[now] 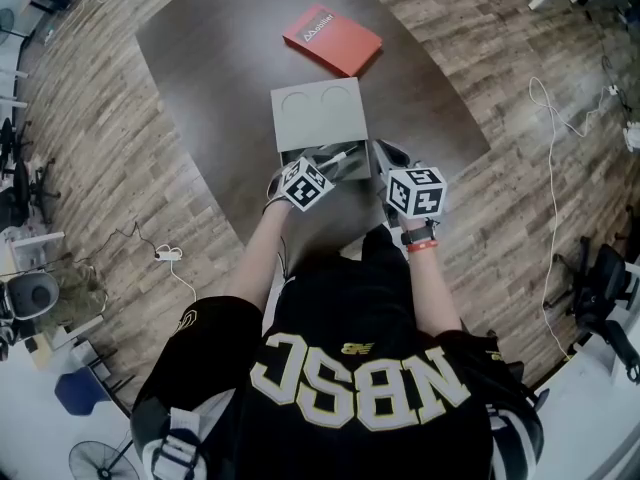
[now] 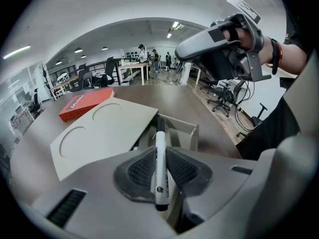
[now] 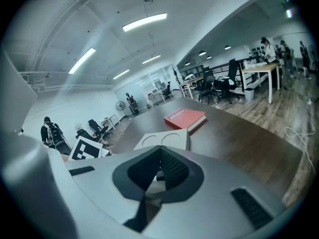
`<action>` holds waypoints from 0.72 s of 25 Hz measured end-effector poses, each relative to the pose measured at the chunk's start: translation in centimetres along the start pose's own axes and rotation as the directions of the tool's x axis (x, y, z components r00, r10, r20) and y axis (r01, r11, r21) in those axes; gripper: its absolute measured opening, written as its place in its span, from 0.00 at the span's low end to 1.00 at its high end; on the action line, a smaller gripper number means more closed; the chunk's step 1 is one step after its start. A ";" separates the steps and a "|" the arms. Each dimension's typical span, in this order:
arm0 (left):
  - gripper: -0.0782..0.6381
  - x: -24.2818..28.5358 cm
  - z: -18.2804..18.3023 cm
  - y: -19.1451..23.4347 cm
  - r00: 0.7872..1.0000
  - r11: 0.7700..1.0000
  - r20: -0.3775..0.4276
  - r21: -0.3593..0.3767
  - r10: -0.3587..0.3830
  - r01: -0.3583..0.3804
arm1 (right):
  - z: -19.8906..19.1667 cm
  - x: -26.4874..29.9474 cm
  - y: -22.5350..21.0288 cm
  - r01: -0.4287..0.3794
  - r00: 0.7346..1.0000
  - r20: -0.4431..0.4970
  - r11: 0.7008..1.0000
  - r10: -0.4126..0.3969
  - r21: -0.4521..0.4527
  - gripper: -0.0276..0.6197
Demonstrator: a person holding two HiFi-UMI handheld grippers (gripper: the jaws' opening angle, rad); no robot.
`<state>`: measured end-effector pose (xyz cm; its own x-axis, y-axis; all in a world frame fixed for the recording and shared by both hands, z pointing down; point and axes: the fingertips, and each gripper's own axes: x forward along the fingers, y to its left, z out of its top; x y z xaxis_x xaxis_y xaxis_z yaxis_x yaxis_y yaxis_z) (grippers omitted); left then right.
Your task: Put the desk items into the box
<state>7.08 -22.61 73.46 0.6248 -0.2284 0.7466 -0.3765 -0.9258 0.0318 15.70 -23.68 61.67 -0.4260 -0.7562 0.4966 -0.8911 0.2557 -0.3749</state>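
— A big dark table [image 1: 200,88] is filling the middle of this open office, and a red book [image 1: 332,39] is lying at its far end.
— And the grey box [image 1: 318,113]?
— It's sitting mid-table, its lid slid partway off.
— The grippers?
— The left gripper [image 2: 160,151] is clenching a marker [image 2: 160,171] at the box's open end. The right gripper [image 3: 159,156] is hovering beside it, jaws together on nothing.
— Tricky to hold?
— The marker is probably light, stiff and slick, so gripping it mid-barrel is looking sensible.
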 end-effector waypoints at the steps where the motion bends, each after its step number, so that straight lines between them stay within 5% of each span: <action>1: 0.22 0.2 -0.2 0.0 1.000 1.000 -0.005 0.002 -0.006 0.006 | -0.1 0.0 0.0 0.002 1.000 -0.001 1.000 -0.002 0.001 0.05; 18: 0.22 3.2 -2.8 -0.1 0.995 0.999 -0.093 -0.035 -0.037 0.034 | -0.4 0.1 -0.3 0.018 1.000 -0.016 1.000 -0.018 0.000 0.05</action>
<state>7.21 -22.44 77.69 0.5720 -0.1651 0.8035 -0.3787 -0.9221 0.0801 15.84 -23.58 62.16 -0.4121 -0.7508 0.5162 -0.8987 0.2415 -0.3661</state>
